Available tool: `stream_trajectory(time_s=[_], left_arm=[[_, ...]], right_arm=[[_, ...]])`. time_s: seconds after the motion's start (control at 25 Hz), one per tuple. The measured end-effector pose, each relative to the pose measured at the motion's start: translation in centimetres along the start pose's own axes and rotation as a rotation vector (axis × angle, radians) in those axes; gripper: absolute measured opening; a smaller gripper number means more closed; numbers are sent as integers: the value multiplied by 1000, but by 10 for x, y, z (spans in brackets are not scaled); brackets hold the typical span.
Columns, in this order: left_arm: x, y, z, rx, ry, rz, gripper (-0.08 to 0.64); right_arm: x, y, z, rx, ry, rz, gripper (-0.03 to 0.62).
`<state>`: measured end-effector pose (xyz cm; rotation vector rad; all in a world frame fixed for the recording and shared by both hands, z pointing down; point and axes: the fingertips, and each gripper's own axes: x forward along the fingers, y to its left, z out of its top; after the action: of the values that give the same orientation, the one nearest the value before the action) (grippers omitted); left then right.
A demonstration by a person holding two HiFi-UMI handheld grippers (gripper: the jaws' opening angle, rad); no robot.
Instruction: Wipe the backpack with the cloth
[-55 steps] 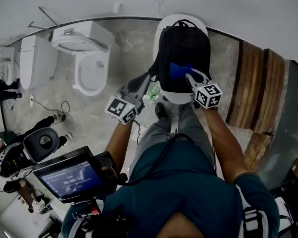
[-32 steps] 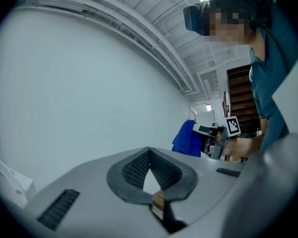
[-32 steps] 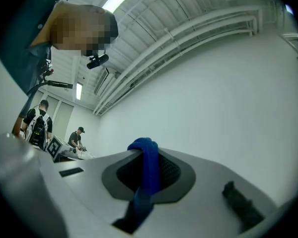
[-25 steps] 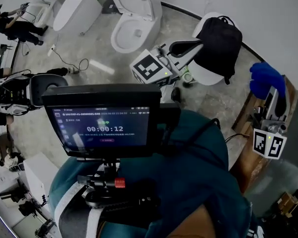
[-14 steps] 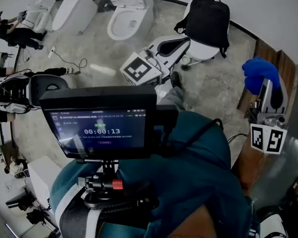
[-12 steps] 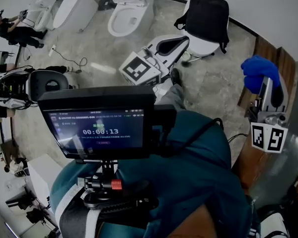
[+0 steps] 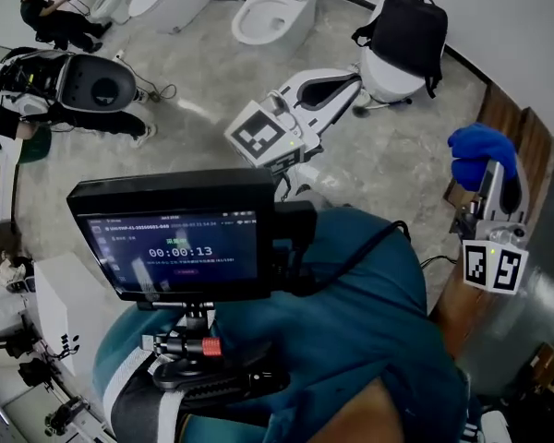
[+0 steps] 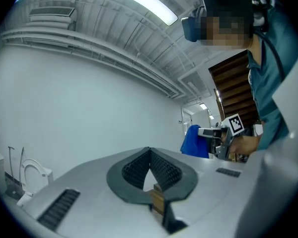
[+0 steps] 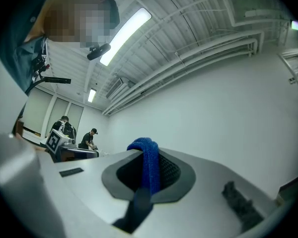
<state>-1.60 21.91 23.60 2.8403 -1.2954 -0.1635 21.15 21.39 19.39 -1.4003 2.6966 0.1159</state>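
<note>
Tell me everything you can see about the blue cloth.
The cloth is bright blue, thick and fuzzy like microfibre. It is bunched up and pinched in the right claw, which is shut on it, with a fold bulging past the tips. It hangs in the air, well away from the backpack.

In the head view the monitor (image 7: 171, 238) is hiding the arm behind the left gripper (image 7: 351, 82); the cloth (image 7: 475, 149) is covering the fingertips of the right gripper (image 7: 495, 177); the backpack (image 7: 412, 29) is masking much of the white seat (image 7: 386, 77) beneath.
</note>
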Motion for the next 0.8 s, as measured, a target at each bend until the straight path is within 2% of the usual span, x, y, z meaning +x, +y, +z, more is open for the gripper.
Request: stream_trajectory(time_s=[0.2,0.36,0.48,0.6,0.8], left_arm=[[-50,-4,13,-28,-3,-29,3],[-114,-11,36,-42,-4,-66,3],[-154,-31,50,-54,-19,-115,3],[-185,-53,42,-36,-25,-171,3],[-204,-75,27,-37,-12,-233,3]], right_arm=[[-5,58,14,-12,2,0,20],[-19,127,42,-27,-4,-19,20],[-49,168,60,-53,-5,-75,20],[-81,200,49,-67,-8,-125,20],[-111,216,37,-82,6,-182,20]])
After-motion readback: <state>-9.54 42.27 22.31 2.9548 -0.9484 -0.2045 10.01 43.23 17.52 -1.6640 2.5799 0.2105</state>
